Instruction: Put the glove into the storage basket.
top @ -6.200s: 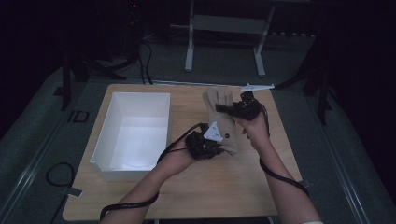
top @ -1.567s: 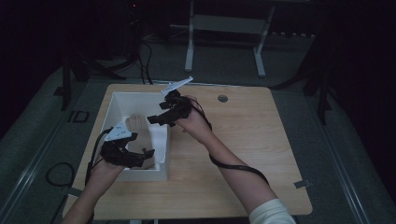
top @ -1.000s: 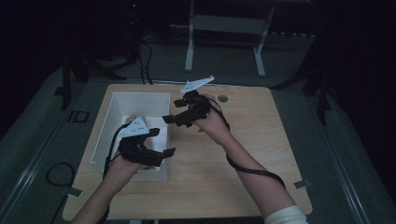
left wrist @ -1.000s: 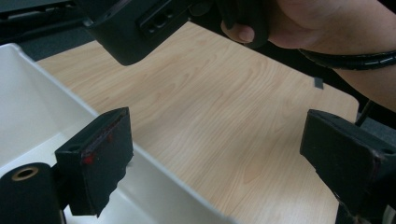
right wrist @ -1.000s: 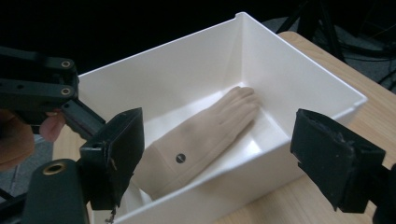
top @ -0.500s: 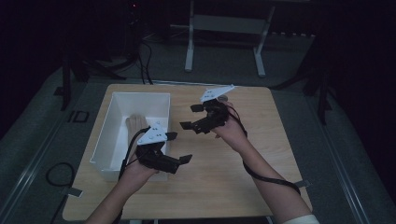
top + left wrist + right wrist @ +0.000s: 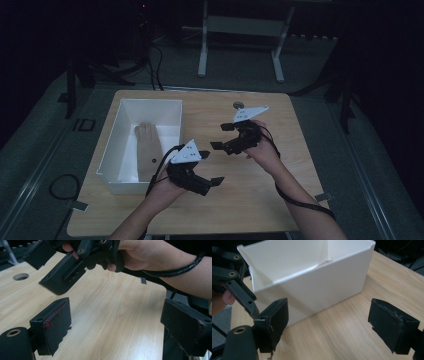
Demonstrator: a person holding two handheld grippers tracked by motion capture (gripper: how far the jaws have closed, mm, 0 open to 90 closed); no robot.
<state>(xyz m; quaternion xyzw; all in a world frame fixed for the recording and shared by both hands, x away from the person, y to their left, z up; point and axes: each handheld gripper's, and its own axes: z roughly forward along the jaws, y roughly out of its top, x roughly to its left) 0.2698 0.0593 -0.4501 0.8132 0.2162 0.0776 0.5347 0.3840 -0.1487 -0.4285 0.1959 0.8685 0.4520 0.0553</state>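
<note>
Since both my left gripper (image 7: 212,181) and right gripper (image 7: 219,137) hang spread and empty, the limp, light tan glove (image 7: 148,152) lying flat inside the white box (image 7: 118,131) looks best pinched by its cuff.

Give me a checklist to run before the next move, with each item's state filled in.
1. Tan flat piece lies inside the white rectangular bin: ok.
2. Left gripper jaws open, nothing between them: ok.
3. Right gripper jaws open, nothing between them: ok.
4. Both grippers over the light wooden table, outside the bin: ok.
5. Bin upright on the table: ok.
6. Anything else in the bin: cannot tell, near wall hides part of the floor.
</note>
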